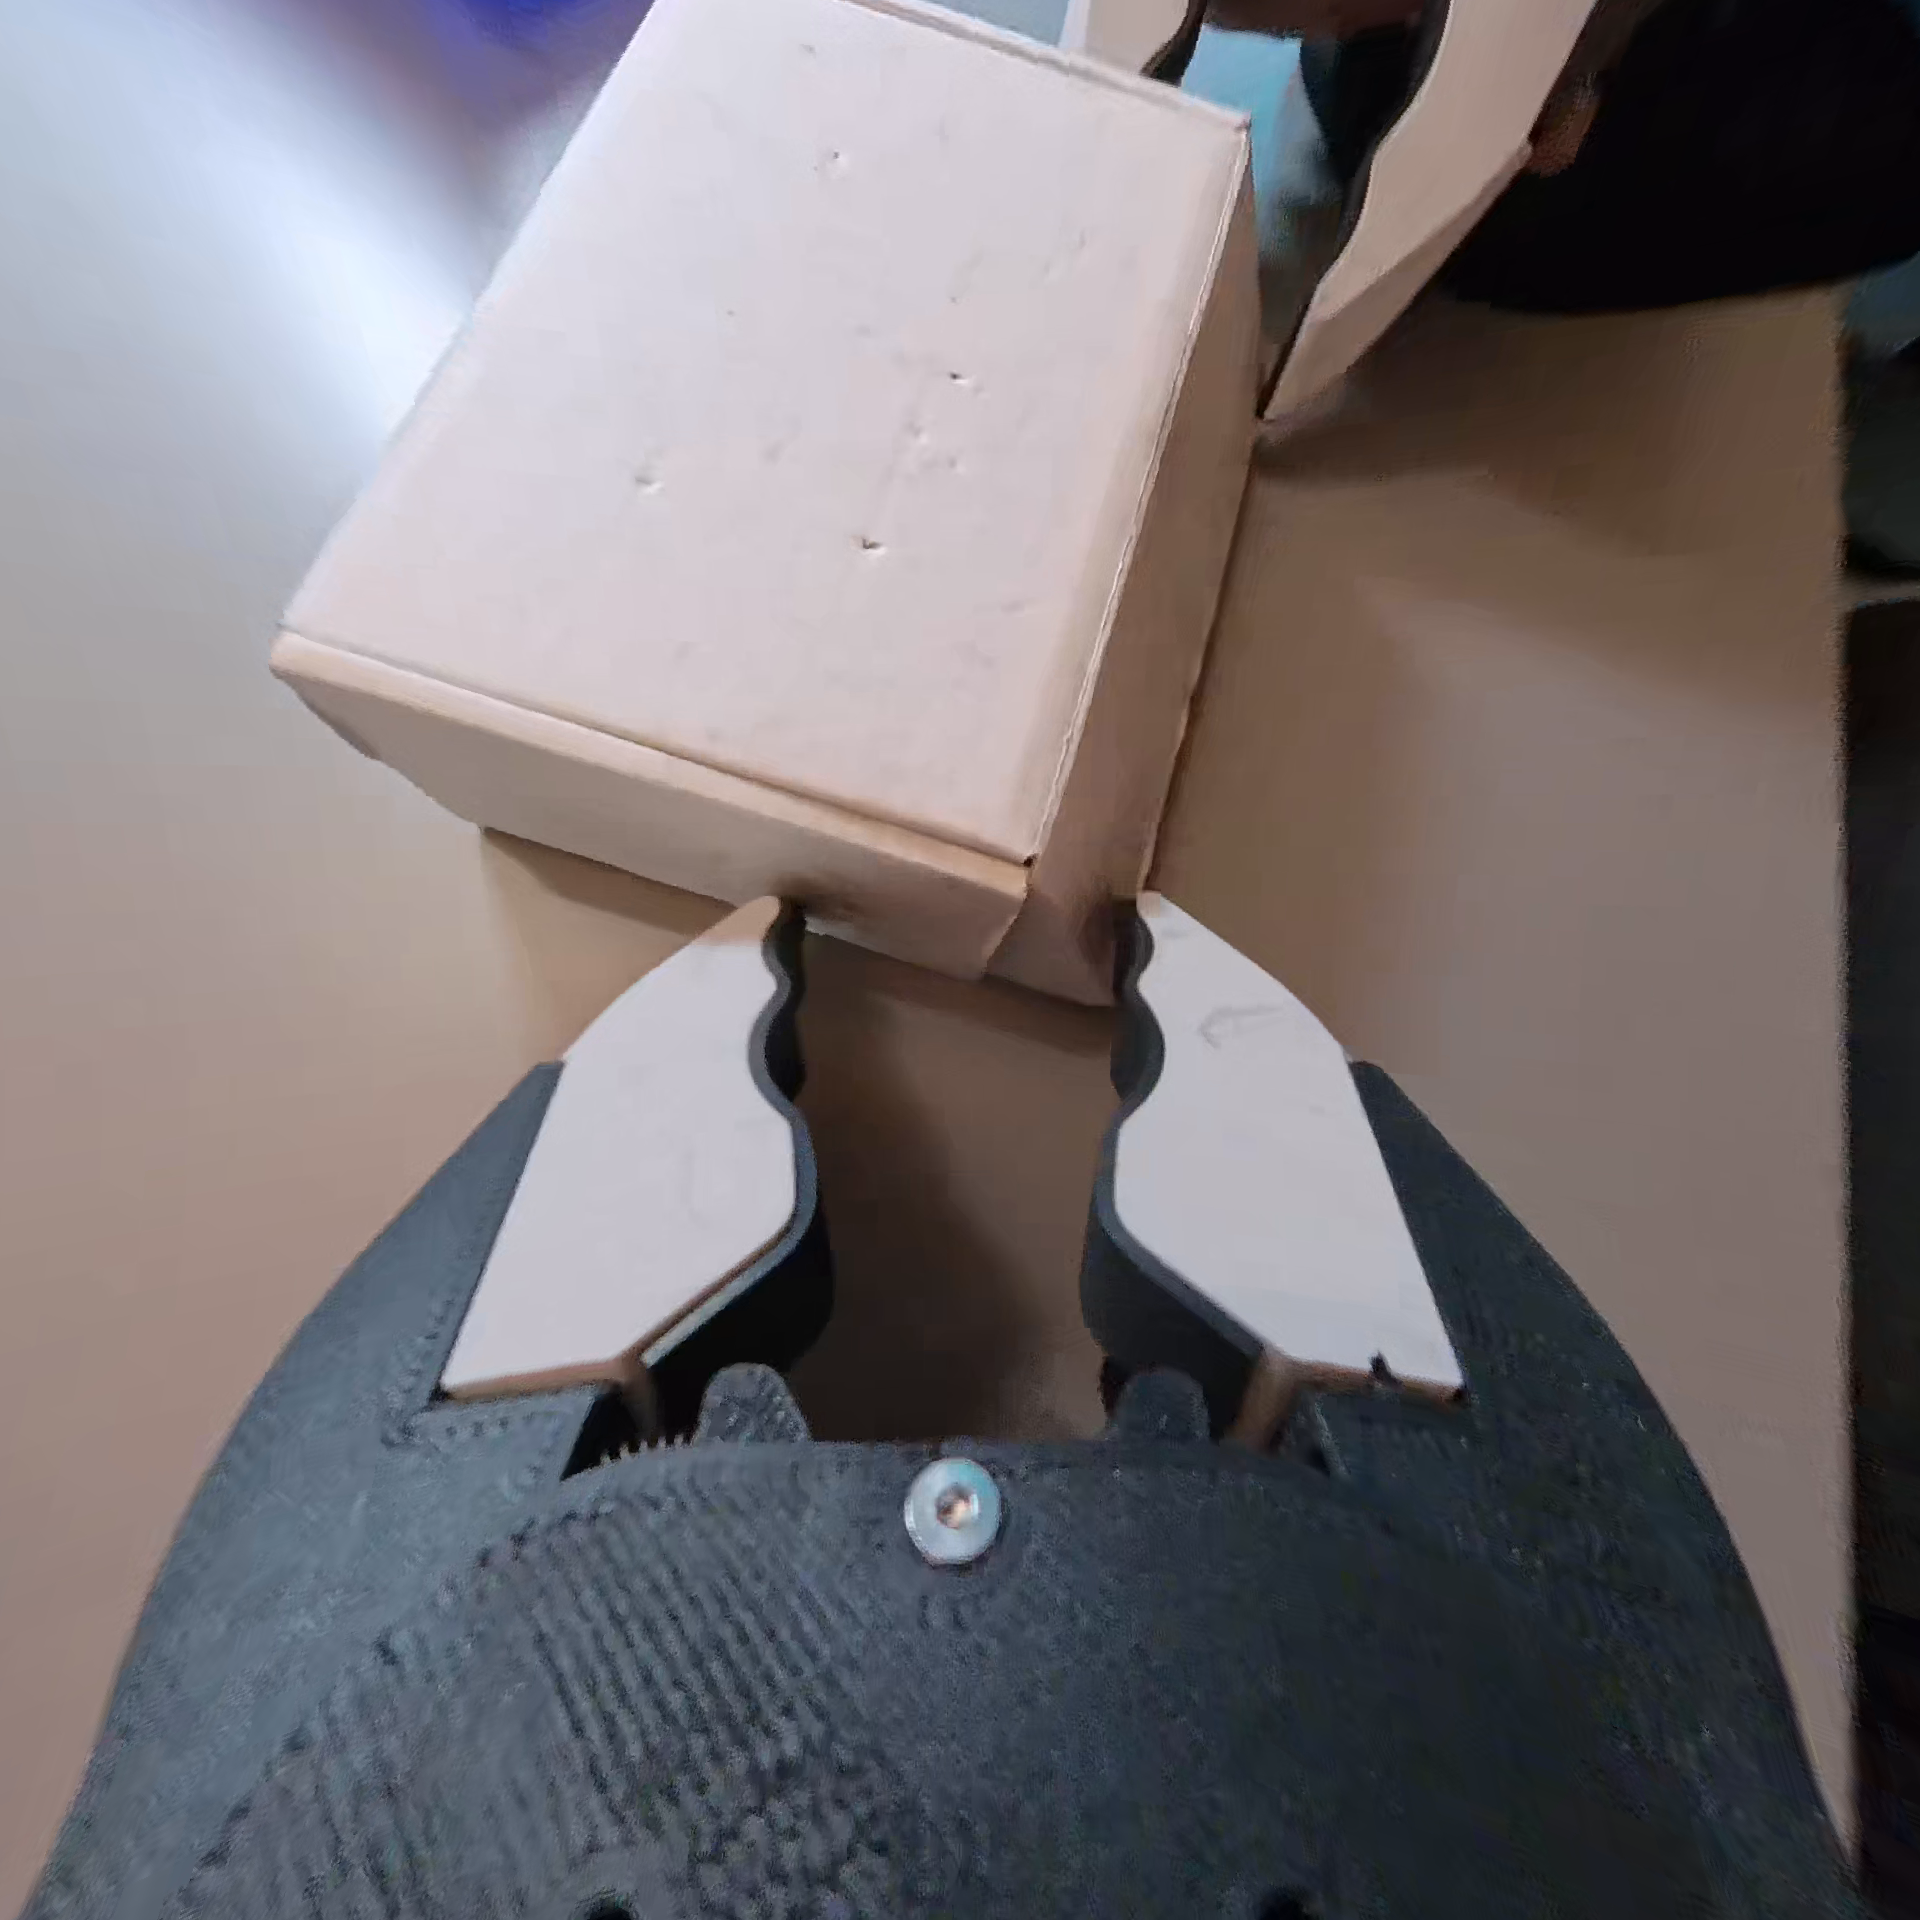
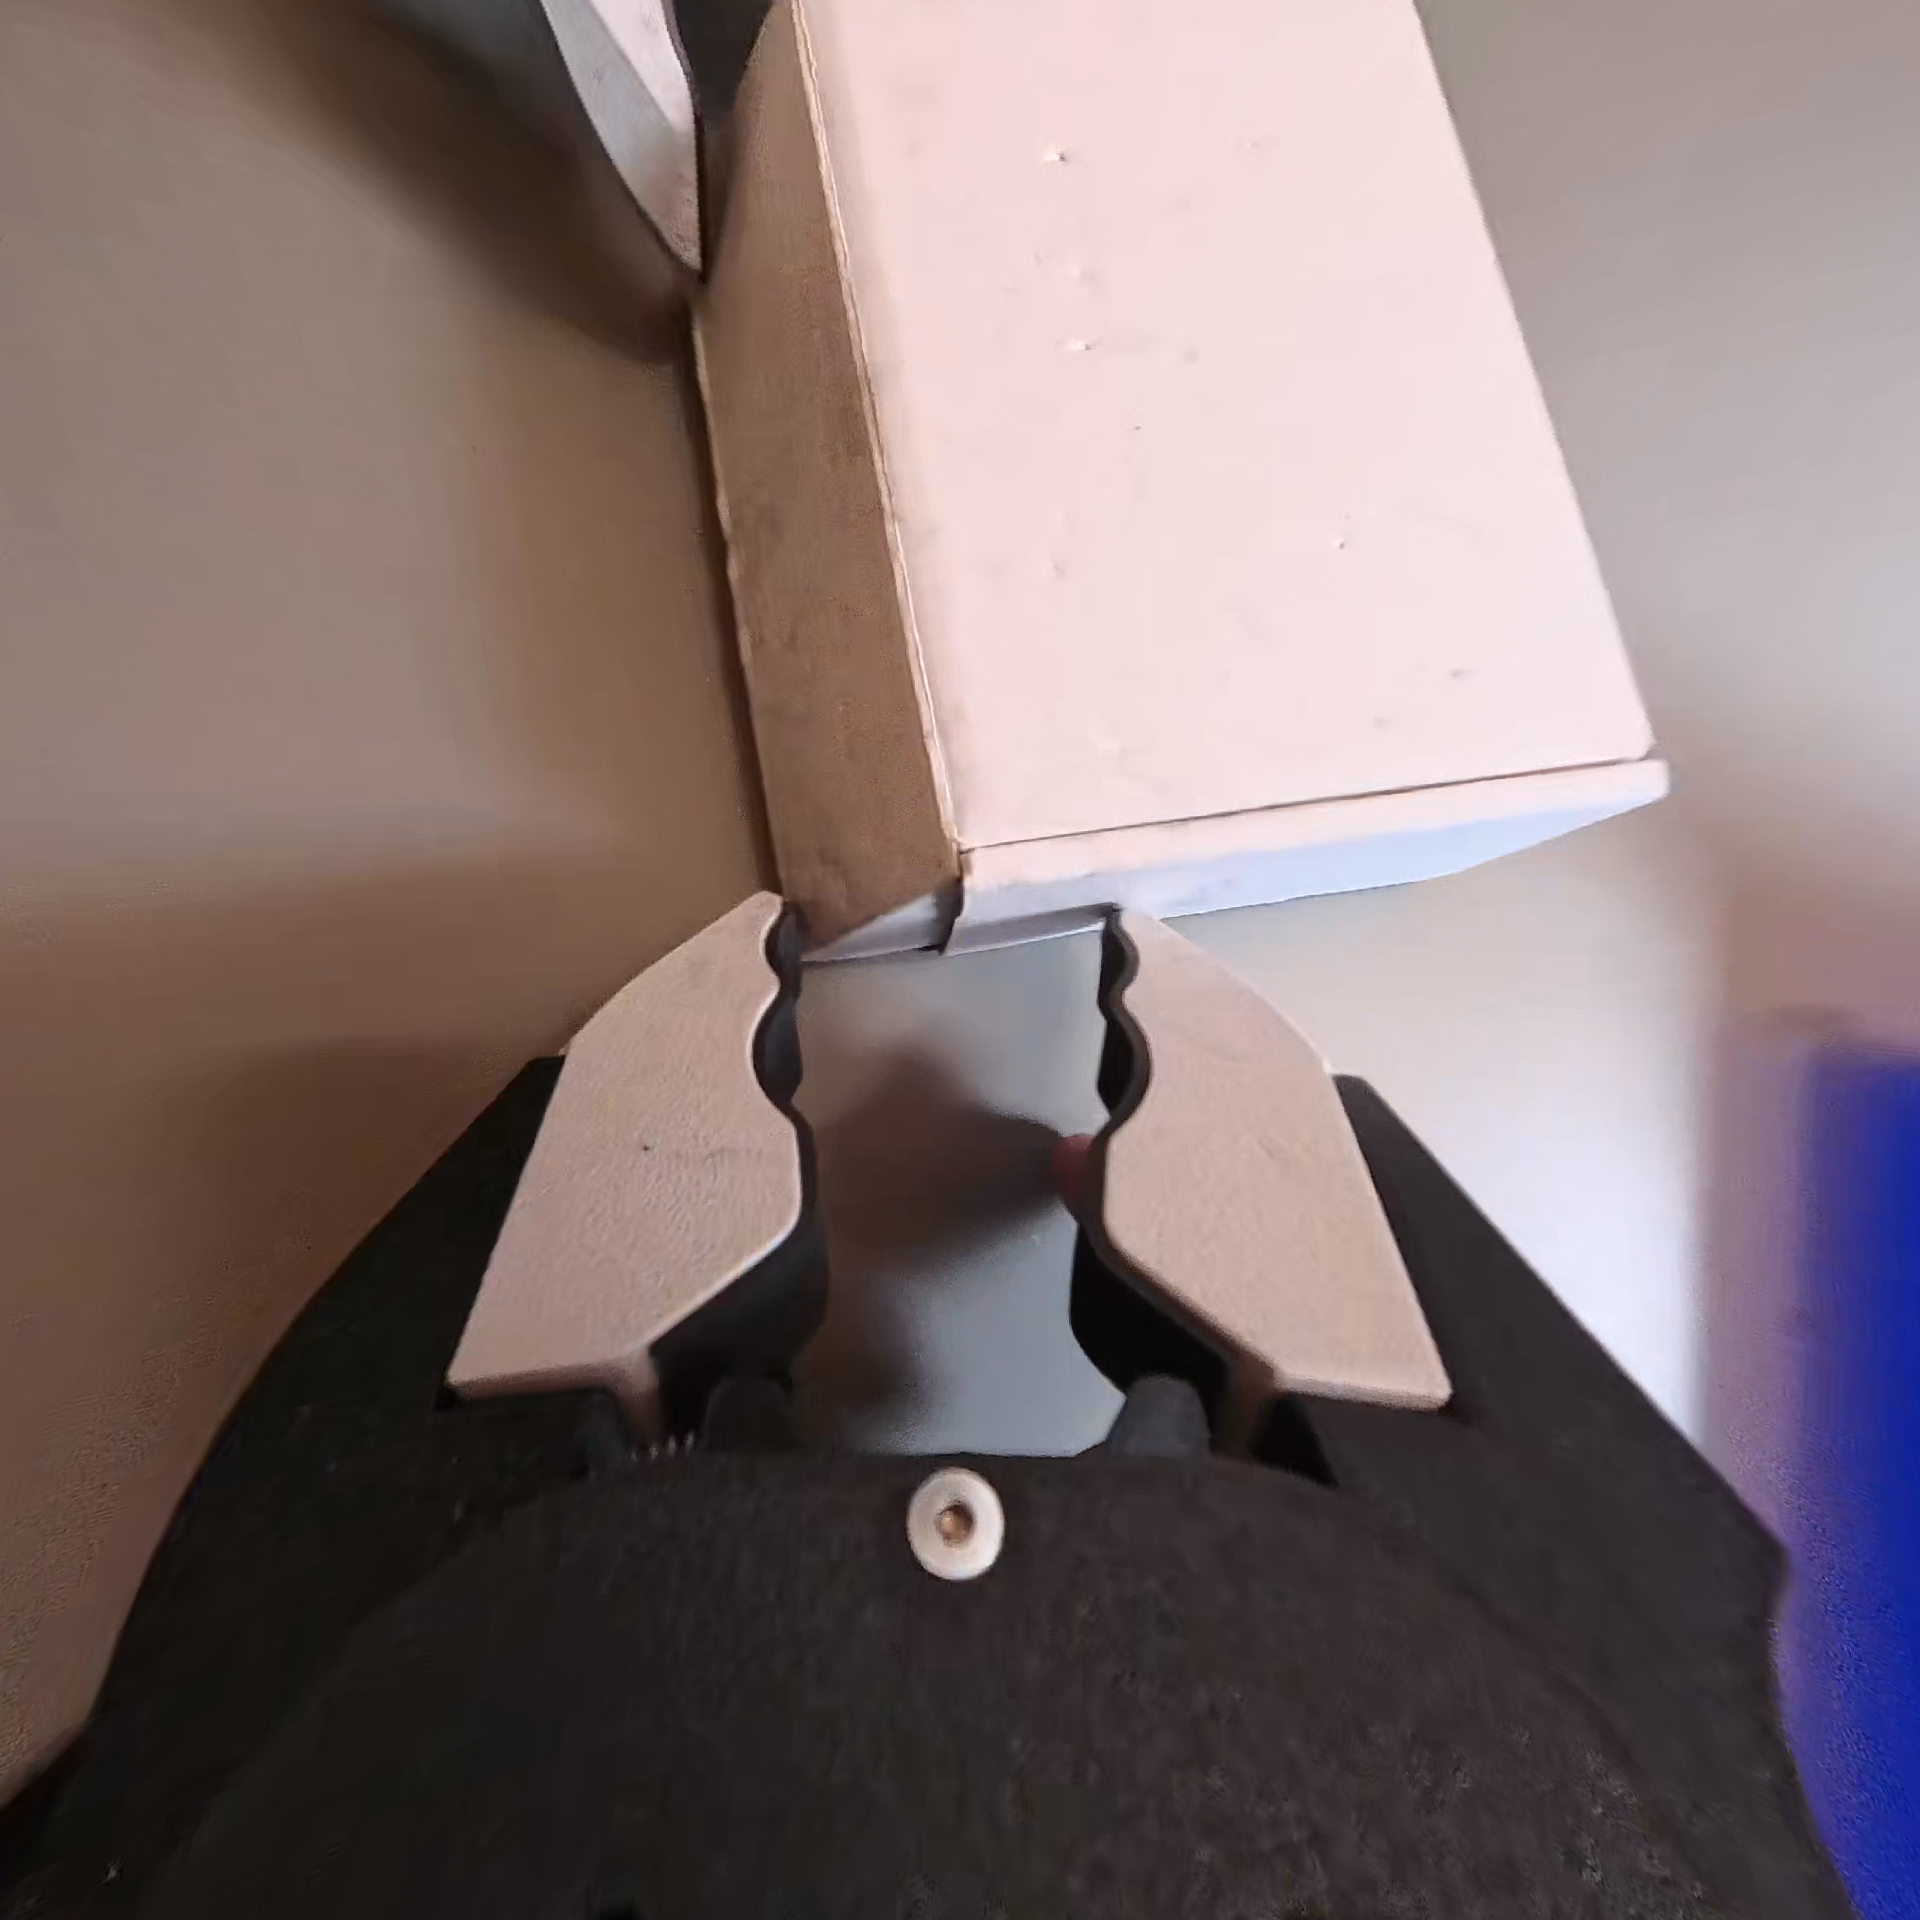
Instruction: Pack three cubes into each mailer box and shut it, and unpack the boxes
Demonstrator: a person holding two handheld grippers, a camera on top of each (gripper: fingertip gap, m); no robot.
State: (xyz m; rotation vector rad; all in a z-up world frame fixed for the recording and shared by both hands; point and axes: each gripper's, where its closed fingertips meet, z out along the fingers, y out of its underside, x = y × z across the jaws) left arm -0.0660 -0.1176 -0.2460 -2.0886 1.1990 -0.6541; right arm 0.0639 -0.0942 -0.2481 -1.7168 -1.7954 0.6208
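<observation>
One shut, pale cardboard mailer box [image 1: 790, 436] lies on the tan table [image 1: 208, 1039]. My left gripper [image 1: 958, 920] is open, and its fingertips straddle the box's near corner, touching or almost touching the walls. The right gripper [image 1: 1455, 177] shows at the box's far right corner. In the right wrist view the same box [image 2: 1195, 468] fills the upper middle. My right gripper [image 2: 951, 925] is open, its tips on either side of the near bottom corner. The left gripper's finger [image 2: 634, 135] shows at the box's far left side. No cubes can be made out clearly.
A blurred blue object [image 2: 1849, 1351] stands at the right edge of the right wrist view. A small reddish spot [image 2: 1070, 1153] shows between the right fingers; I cannot tell what it is. The table edge [image 1: 1849, 935] runs along the right of the left wrist view. The left gripper's tips are roughly 15 cm from the right gripper's.
</observation>
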